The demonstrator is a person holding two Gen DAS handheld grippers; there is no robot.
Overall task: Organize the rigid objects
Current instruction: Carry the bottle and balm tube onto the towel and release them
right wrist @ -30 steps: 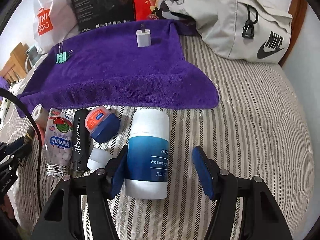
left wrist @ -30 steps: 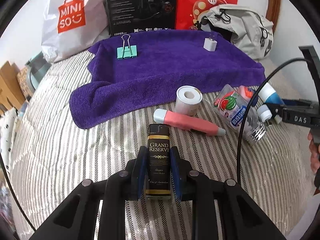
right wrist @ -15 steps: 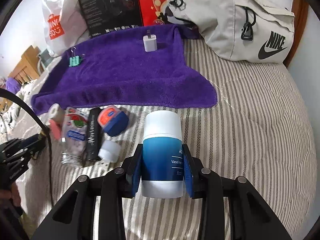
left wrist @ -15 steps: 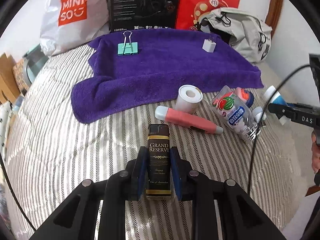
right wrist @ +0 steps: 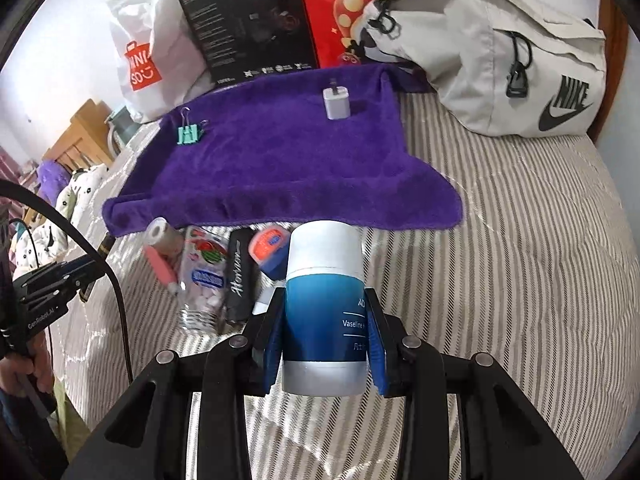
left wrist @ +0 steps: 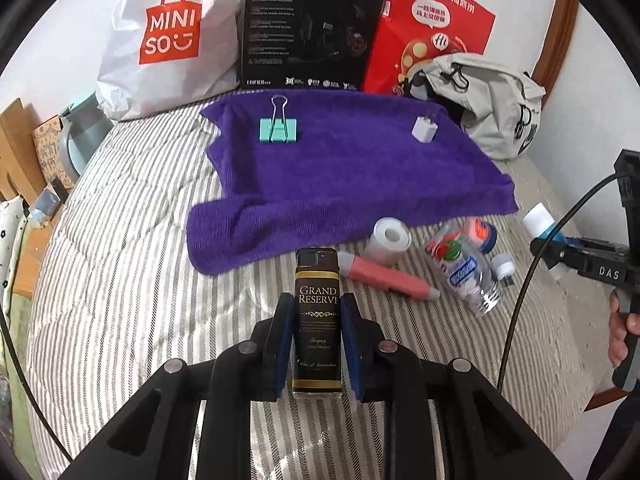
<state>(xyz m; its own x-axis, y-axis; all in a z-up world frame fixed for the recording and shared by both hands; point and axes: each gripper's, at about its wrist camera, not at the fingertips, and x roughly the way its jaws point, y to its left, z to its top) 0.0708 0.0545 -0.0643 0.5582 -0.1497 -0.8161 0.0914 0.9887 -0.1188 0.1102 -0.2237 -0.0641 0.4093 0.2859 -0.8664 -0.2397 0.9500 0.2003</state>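
Left claw [left wrist: 316, 336]: closed on the dark bottle [left wrist: 317, 320], blue pads pressed to both its sides; the bottle's long axis runs straight ahead along the fingers, black cap pointing away toward the purple towel [left wrist: 344, 176].
Right claw [right wrist: 325, 334]: closed on the blue tube [right wrist: 325, 308], pads tight on both flanks; long axis forward along the fingers, white cap [right wrist: 325, 246] leading toward the towel's near edge.
Since a second ago: the right claw's pads then stood wide of the tube, one clear of it; now both clamp it. The left claw gripped the bottle then as now, and the towel sits closer in its view.
Hands: right hand [left wrist: 622, 334] wrapped on its handle at the left view's right edge; left hand [right wrist: 28, 360] low at the right view's left edge.
Bed [right wrist: 520, 240]: striped cover carrying everything.
On the towel: green clip [left wrist: 279, 130] and white charger [left wrist: 424, 129], well apart.
Loose pile near the towel's front edge: tape roll [left wrist: 389, 239], pink pen [left wrist: 384, 275], candy bottle [left wrist: 464, 274], small jar [left wrist: 480, 233].
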